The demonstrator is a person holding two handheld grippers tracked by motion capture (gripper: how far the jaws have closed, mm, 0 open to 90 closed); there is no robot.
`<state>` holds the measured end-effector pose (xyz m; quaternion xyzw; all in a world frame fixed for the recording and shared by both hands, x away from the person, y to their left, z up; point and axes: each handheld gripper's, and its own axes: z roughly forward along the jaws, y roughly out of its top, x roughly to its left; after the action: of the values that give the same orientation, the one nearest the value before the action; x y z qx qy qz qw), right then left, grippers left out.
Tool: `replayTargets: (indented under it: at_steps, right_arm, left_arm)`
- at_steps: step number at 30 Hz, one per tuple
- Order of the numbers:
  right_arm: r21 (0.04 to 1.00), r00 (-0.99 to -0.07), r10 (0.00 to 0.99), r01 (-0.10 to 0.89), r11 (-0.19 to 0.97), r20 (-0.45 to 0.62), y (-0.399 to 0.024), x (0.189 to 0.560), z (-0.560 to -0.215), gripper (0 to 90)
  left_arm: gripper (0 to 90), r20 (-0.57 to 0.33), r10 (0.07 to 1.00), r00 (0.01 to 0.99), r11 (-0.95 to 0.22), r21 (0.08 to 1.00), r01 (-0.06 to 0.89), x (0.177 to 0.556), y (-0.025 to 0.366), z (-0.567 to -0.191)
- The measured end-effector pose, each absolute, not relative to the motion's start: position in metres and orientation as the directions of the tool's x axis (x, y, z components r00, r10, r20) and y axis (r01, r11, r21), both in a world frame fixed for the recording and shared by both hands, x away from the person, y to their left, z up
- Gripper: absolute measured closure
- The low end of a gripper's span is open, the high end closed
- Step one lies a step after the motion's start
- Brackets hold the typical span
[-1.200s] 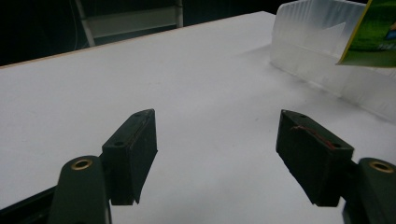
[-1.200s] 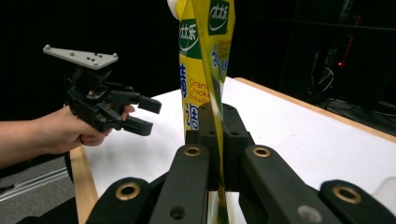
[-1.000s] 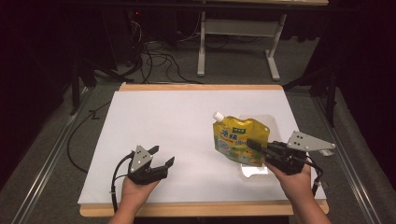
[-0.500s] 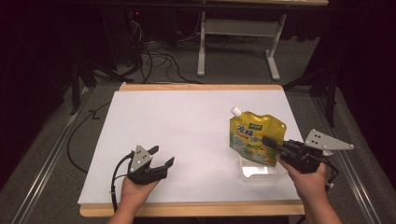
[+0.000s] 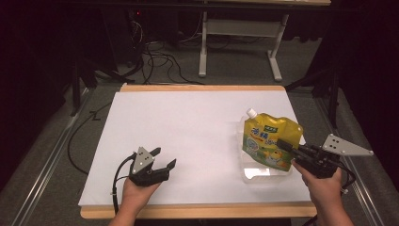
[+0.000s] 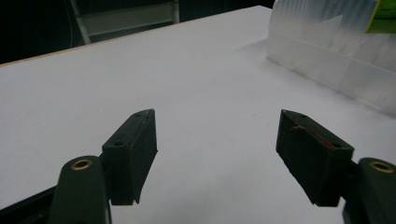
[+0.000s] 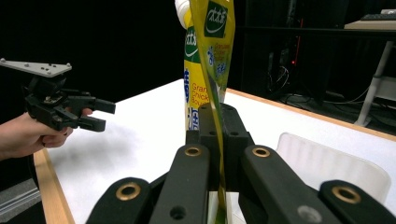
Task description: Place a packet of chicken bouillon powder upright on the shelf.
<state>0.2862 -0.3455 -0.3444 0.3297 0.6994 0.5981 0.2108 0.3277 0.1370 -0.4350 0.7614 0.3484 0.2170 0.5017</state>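
In the high view, a white worktop (image 5: 188, 136) with a wooden edge spans the middle of the frame. At lower left, a hand (image 5: 136, 193) holds the left gripper (image 5: 164, 160) just above the white surface, its jaws spread apart with nothing between them. At lower right, the other hand (image 5: 324, 190) holds the right gripper (image 5: 286, 145), whose jaws are clamped on the right edge of a yellow spouted pouch (image 5: 268, 141). The pouch stands right of centre, white cap at its upper left corner, over a clear plastic tray (image 5: 256, 173) lying on the worktop. A grey three-cornered plate (image 5: 346, 146) tops the right gripper. Beyond the worktop, in the upper part of the frame, a grey floor carries dark cables (image 5: 155, 56) and a white table frame (image 5: 240, 42).

In the left gripper view, the left gripper (image 6: 217, 154) shows two black jaws rising from the bottom corners, wide apart and released, over bare white worktop (image 6: 163, 79). The ribbed clear tray (image 6: 327, 56) sits at upper right, with a sliver of the pouch (image 6: 385, 16) at the top right corner.

In the right gripper view, the right gripper (image 7: 218, 140) at bottom centre pinches the pouch (image 7: 205, 60) edge-on; the pouch rises upright to the top of the frame. The tray (image 7: 327, 168) lies at lower right. At mid left, the left gripper (image 7: 100, 114) is seen held in a hand (image 7: 25, 135), its jaws parted, above the worktop's wooden edge.
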Motion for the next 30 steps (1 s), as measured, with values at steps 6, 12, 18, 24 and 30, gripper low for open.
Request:
replayTargets:
  at_steps: [6, 12, 18, 24, 30]
  right_arm:
    - [0.976, -0.694, 0.713, 0.208, 0.066, 0.100, -0.357, 0.281, -0.346, 90.0]
    - [0.976, -0.701, 0.706, 0.208, 0.067, 0.100, -0.358, 0.280, -0.348, 90.0]
    - [0.973, -0.701, 0.705, 0.218, 0.070, 0.107, -0.354, 0.282, -0.351, 90.0]
    - [0.974, -0.700, 0.706, 0.218, 0.065, 0.109, -0.353, 0.282, -0.352, 90.0]
    - [0.973, -0.705, 0.702, 0.218, 0.078, 0.102, -0.347, 0.287, -0.354, 90.0]
  left_arm:
    - [29.7, -0.016, 0.746, 0.665, -0.260, 0.913, 0.314, 0.328, 0.136, -0.436]
    - [29.7, -0.015, 0.747, 0.665, -0.262, 0.913, 0.314, 0.328, 0.136, -0.436]
    - [29.7, -0.015, 0.747, 0.665, -0.261, 0.913, 0.313, 0.328, 0.137, -0.435]
    - [29.7, -0.013, 0.745, 0.667, -0.263, 0.913, 0.312, 0.328, 0.136, -0.436]
    - [29.7, -0.008, 0.745, 0.667, -0.267, 0.913, 0.309, 0.327, 0.135, -0.435]
